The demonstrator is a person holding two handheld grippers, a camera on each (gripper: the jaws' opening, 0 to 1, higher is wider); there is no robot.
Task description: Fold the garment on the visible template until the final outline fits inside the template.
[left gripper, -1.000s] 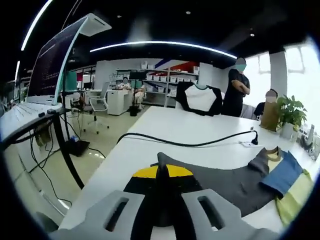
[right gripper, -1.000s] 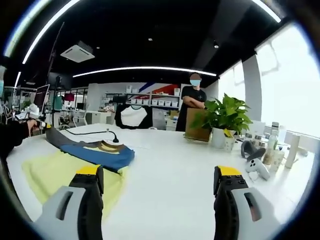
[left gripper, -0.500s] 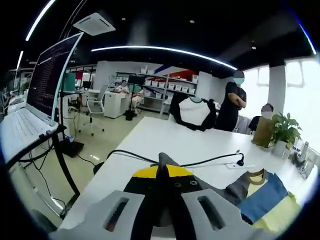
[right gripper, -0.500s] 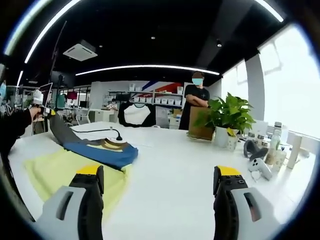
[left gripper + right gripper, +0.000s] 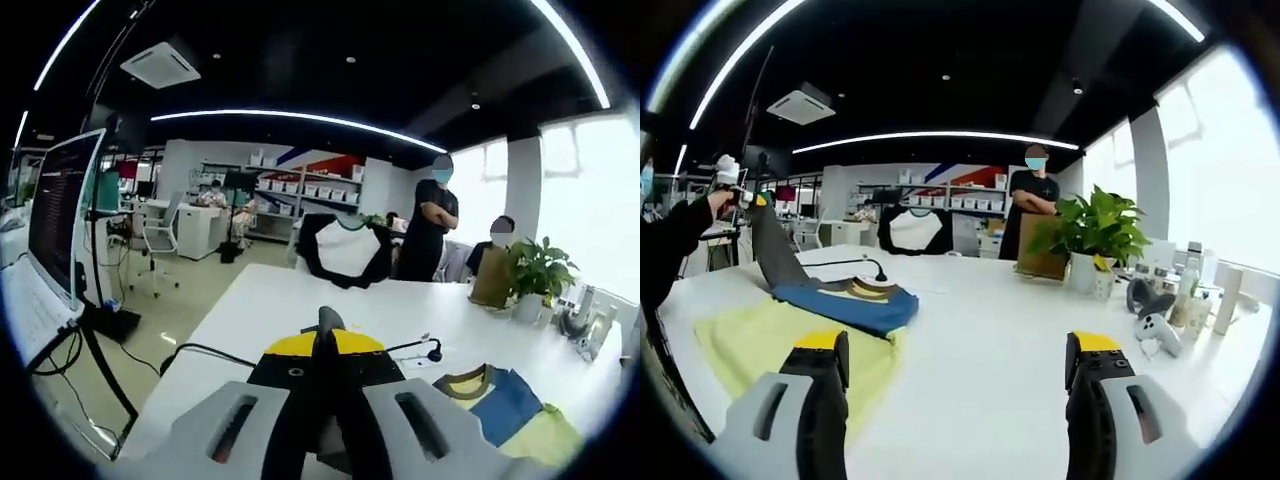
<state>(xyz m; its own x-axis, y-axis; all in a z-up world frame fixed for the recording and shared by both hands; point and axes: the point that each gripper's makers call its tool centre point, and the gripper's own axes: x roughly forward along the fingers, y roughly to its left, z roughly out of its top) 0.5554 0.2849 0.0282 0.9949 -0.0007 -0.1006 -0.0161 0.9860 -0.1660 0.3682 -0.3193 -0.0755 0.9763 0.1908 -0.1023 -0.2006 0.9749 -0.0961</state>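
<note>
Left claw is clamped on the gray sleeve of the shirt, lifting it off the yellow template on the counter. Right claw is wide open, empty. Looks like mid-fold; next, carry the sleeve inward over the body.

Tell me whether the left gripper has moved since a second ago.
Yes. In the right gripper view the left gripper, shut on the grey sleeve, has risen against the shelves behind it, lifting the sleeve off the table.
</note>
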